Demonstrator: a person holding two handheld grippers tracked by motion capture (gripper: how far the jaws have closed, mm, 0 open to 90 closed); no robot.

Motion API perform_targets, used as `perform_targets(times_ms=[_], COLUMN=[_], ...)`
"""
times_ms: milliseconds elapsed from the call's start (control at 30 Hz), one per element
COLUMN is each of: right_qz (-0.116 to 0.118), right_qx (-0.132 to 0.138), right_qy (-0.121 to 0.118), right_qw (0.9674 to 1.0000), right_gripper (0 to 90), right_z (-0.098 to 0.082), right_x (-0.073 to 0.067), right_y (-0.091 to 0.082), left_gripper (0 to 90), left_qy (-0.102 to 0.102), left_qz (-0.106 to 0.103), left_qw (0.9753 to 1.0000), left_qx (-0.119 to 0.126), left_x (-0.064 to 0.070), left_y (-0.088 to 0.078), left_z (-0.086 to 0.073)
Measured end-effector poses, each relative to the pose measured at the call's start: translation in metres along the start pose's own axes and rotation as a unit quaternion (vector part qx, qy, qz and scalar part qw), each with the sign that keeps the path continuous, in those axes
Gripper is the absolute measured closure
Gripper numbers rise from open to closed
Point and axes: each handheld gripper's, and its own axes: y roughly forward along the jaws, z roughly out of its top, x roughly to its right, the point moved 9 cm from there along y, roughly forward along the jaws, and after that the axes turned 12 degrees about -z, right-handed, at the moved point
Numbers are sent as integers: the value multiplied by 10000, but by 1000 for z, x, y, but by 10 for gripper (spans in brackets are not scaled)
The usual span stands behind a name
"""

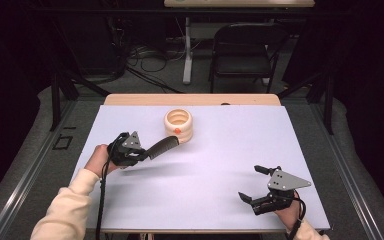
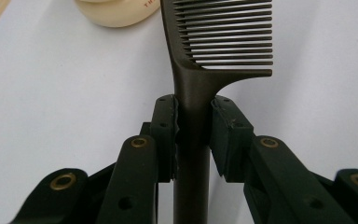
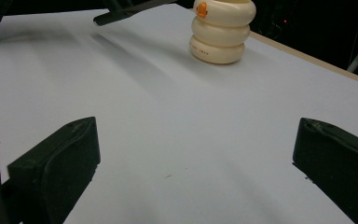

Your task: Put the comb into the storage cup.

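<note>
- High view: the left gripper (image 1: pixel 147 152) clamps a dark comb (image 1: pixel 163 146) by its handle. The comb points toward one o'clock at the cream ribbed holder (image 1: pixel 178 124), its tip just beside the holder's wall, likely lined up to go into the open top.
- High view: the right gripper (image 1: pixel 253 184) rests at five o'clock with its jaws spread wide and empty, probably keeping clear. The white table (image 1: pixel 230 145) stands on grey carpet, with a folding chair (image 1: pixel 242 47) at twelve o'clock.
- Left gripper view: both pads (image 2: pixel 223 135) press the comb's handle (image 2: pixel 192 140); the teeth (image 2: pixel 228 37) point to three o'clock.
- Right gripper view: between the wide-apart jaws lies bare table; the holder (image 3: pixel 221 30) sits at one o'clock.
</note>
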Motion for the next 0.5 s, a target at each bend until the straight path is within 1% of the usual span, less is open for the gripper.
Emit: perform_targets(times_ms=[33, 100, 133, 233, 333, 367, 467, 500], right_qz=[0, 1, 1, 3, 2, 3, 5, 2], right_qx=[0, 7, -1, 1, 3, 3, -1, 2], right_qy=[0, -6, 3, 0, -4, -4, -1, 1], right_qw=[10000, 10000, 10000, 10000, 10000, 10000, 10000, 10000], right_gripper=[1, 1, 1, 2, 2, 2, 1, 2], right_z=[0, 0, 0, 0, 0, 0, 0, 0], right_x=[0, 0, 0, 0, 0, 0, 0, 0], right_y=[0, 0, 0, 0, 0, 0, 0, 0], left_gripper=[722, 722, 722, 722, 722, 722, 723, 722], left_qy=[-23, -41, -49, -95, -133, -143, -190, -197], left_qz=[-19, 54, 46, 129, 169, 214, 236, 297], left_qw=[10000, 10000, 9999, 9997, 9995, 9992, 9989, 9984], left_qx=[11, 65, 76, 190, 250, 291, 360, 428], left_x=[0, 1, 1, 3, 3, 3, 3, 3], left_y=[-1, -2, -3, -5, -6, -6, -8, -8], left_z=[0, 1, 1, 3, 4, 4, 4, 5])
